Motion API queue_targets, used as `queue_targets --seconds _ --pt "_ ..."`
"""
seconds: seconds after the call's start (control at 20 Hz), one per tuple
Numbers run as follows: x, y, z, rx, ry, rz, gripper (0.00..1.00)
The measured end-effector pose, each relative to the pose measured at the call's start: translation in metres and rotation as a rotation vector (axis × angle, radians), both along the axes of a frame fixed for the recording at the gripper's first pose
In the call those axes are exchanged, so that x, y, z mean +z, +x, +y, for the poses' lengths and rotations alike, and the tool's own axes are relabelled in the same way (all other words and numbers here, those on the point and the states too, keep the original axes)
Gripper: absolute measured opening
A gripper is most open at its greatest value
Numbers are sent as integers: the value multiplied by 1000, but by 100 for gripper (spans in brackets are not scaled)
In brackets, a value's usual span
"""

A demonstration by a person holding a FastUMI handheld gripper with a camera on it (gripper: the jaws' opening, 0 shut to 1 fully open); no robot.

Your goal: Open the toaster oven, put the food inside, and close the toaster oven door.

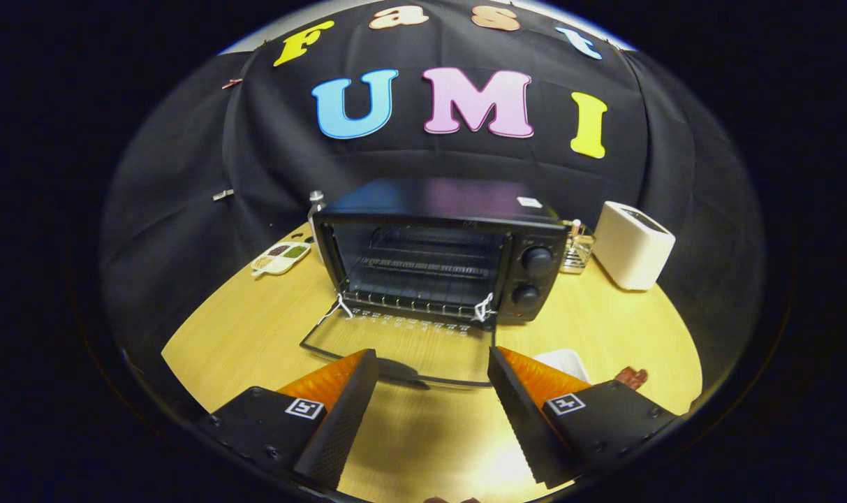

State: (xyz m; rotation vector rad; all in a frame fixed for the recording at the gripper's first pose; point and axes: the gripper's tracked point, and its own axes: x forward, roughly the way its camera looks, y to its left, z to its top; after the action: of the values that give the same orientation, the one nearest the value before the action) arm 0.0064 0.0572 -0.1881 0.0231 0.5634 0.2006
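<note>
Nearest the camera, the two fingers of the gripper (pixel 433 363) are seen spread wide apart, with nothing held between them and only bare wooden table (pixel 241 335) showing in the gap. Just ahead of the fingertips, the glass door (pixel 402 346) of the toaster oven (pixel 444 251) is seen folded fully down so that it lies flat over the tabletop, its dark handle bar closest to the fingers and apart from them. Beyond the door, the oven's black cavity is left open, and a wire rack (pixel 423 269) is seen inside it with nothing visible on it. Two round knobs (pixel 535 276) are stacked on the oven's control panel, ahead of the right finger. Close beside the right finger, a white plate (pixel 566 362) is partly hidden behind it, and a small reddish-brown piece of food (pixel 631 377) is seen just past the plate, partly hidden too, so its kind cannot be told. Farther ahead on the right, beyond the oven, a white pop-up toaster (pixel 632 244) is placed, with a small wire rack of items (pixel 577 248) between it and the oven. Ahead on the left, well apart from the left finger, a white divided dish (pixel 281 257) of brown and green fillings is set beside the oven.
</note>
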Motion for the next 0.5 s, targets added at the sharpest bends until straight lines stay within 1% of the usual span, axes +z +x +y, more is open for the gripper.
queue_targets --seconds 0.2,0.5 --pt "39 8 -44 -21 -23 -49 99" --pt "61 17 -108 1 -34 -59 98"
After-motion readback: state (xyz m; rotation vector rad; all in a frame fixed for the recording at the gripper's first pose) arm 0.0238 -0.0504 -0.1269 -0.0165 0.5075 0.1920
